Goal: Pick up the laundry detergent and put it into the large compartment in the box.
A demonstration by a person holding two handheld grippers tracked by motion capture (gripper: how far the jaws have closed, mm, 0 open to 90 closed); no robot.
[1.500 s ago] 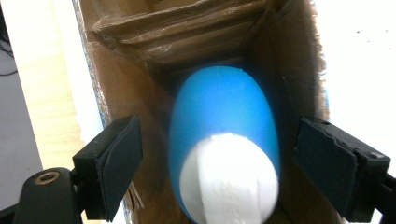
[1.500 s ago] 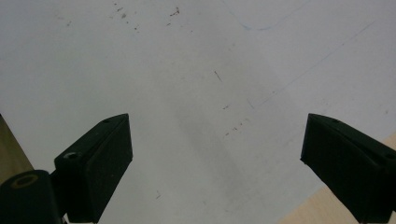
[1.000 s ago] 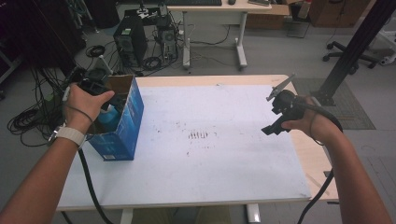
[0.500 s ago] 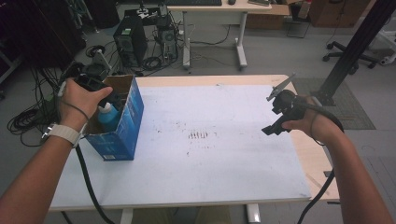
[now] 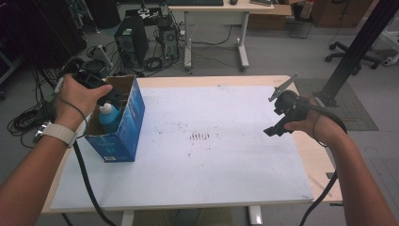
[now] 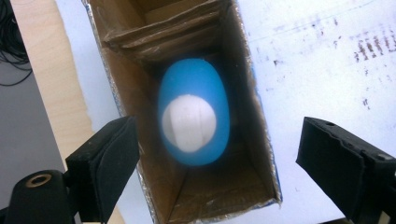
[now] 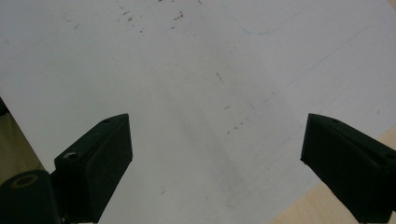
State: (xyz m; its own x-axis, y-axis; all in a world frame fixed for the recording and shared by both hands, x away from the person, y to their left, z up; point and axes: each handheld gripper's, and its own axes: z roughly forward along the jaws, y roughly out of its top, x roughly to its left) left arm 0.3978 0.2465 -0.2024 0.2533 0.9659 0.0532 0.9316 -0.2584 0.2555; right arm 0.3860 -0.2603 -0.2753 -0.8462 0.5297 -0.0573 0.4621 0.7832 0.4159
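My left claw (image 6: 215, 163) hovers above open blue cardboard box (image 5: 123, 123) at tabletop (image 5: 226, 174) left edge, jaws wide, empty. Blue bottle with white cap (image 6: 192, 119) stands upright inside box. Right claw (image 7: 215, 158) idle over bare white sheet, right side, jaws wide. Likely step: reaching for bottle. Next: lower straight, straddle cap, close.

A blue box (image 5: 123, 127) with brown cardboard inside holds a blue bottle (image 6: 194, 116) with a white cap (image 6: 189, 122), on a white, speckled tabletop (image 5: 211, 155).
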